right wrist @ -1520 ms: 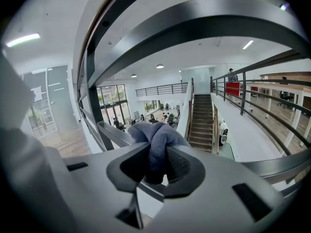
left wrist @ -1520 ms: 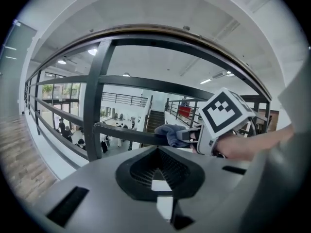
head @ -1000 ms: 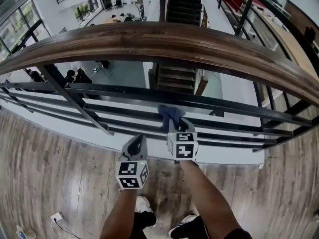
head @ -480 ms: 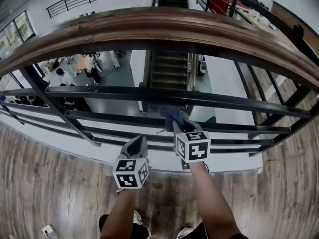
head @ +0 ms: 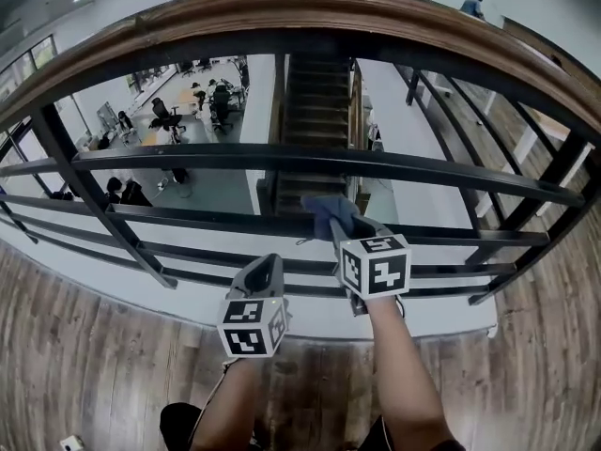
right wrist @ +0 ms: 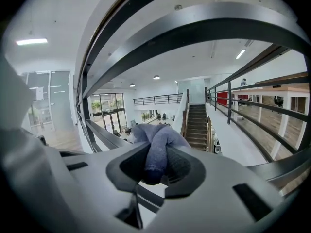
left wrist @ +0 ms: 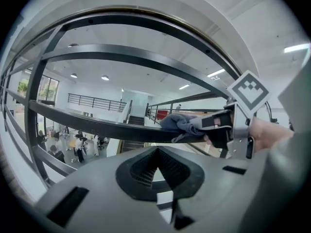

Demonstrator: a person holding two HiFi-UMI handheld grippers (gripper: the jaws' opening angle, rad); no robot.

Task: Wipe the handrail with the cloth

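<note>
The wooden handrail [head: 300,12] is arching across the top of the head view, with black metal bars running beneath it. An upper bar [head: 188,156] is crossing at mid-height and a middle bar [head: 169,216] is running just below that. Slanted black posts [head: 89,200] are carrying them. Through the railing a dark staircase [head: 317,111] is descending to a lower hall [head: 178,111], where people are sitting at desks. A wood-plank floor [head: 84,355] is lying under the person's feet.

The right gripper [head: 340,228] is reaching forward to the railing, its marker cube [head: 376,266] facing up. Its jaws are clamping down on a bunched blue-grey cloth [head: 329,212], and the right gripper view is showing a fold of that cloth [right wrist: 155,144] squeezed between the two black pads [right wrist: 181,168]. The free part of the cloth is lying on the middle bar, well below the wooden handrail and not touching it. In the left gripper view the cloth [left wrist: 180,123] is resting on top of that dark bar [left wrist: 97,125], with the right gripper [left wrist: 218,127] behind it.

The left gripper [head: 263,272] is hanging lower and nearer the person, just beside the right one and apart from the bars. Its jaws are pressing together at their tips with nothing between them [left wrist: 156,154].
</note>
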